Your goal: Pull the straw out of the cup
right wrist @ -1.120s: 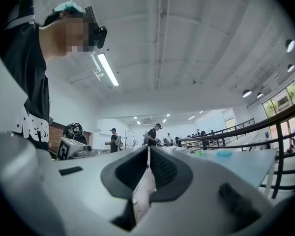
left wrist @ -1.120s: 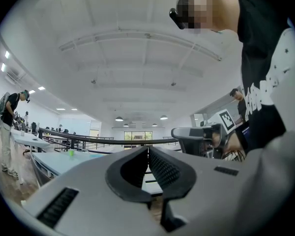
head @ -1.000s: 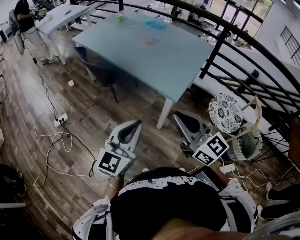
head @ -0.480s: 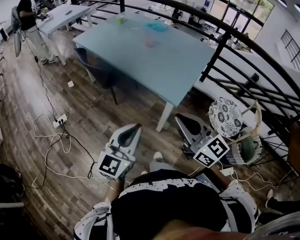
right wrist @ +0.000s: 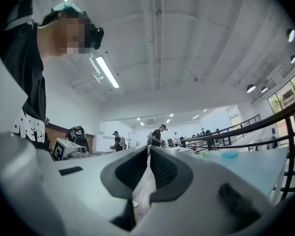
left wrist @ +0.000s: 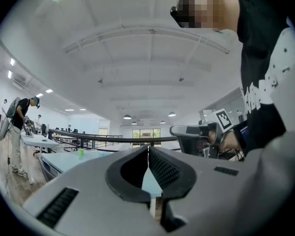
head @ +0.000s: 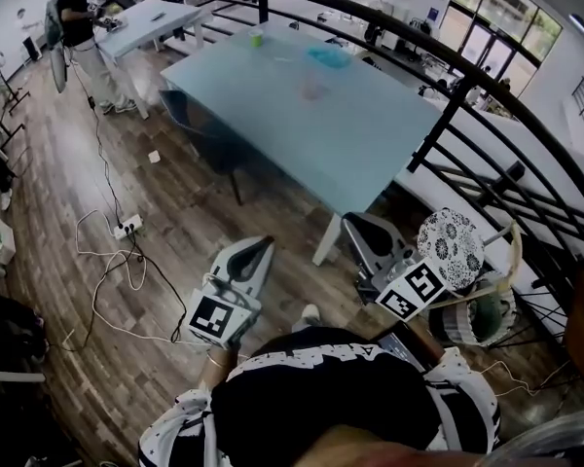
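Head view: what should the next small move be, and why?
Probably a step toward the table. The left gripper and right gripper are both shut and empty, held close to the body and short of the table. The green object at its far end is too small to identify.

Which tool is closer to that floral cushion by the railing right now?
Right. In the head view the right tool sits just left of the floral cushion. The left tool is farther left, past the white table leg.
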`<state>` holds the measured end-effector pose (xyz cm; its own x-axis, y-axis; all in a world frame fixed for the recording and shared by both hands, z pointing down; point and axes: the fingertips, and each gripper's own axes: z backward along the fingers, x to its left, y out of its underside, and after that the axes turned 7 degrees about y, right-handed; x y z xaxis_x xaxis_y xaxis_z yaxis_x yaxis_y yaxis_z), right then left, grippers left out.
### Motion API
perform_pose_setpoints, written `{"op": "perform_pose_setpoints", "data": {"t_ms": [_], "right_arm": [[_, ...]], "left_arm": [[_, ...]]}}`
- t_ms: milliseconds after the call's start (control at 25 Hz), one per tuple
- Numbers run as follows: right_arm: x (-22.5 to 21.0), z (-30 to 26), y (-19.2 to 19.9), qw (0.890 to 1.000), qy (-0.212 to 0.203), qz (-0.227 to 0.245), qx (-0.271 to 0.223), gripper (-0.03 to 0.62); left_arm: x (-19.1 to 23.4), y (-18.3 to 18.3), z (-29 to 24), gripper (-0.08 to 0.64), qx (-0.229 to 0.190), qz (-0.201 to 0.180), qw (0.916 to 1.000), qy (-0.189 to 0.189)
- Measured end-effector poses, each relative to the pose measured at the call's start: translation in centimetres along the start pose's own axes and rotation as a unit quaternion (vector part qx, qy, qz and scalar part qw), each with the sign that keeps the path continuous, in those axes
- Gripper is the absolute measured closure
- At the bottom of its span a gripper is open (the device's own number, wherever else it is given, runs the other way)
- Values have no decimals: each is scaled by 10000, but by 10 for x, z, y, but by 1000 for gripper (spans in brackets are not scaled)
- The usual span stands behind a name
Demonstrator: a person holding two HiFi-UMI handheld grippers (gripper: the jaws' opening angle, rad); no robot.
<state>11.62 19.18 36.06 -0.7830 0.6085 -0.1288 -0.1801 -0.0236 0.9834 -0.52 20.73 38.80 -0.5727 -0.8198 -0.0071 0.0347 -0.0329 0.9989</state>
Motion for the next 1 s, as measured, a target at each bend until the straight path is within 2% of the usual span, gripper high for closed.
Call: {"op": "perform_pose_setpoints", "data": {"t_ms": [240,560,1000], "right_arm": [[-23,-1,-2,10000,12,-22,-37,558],[-70,10,-4,9994,281,-128,-129,558],[-97,-4,1,9995,193,-195,-142,558]], "left_arm": [[10,0,-22,546,51,-62,10000,-47],[8,3,-63,546,123,-60,9998,115],[19,6,-91,546,173,-112,9998,83]]}}
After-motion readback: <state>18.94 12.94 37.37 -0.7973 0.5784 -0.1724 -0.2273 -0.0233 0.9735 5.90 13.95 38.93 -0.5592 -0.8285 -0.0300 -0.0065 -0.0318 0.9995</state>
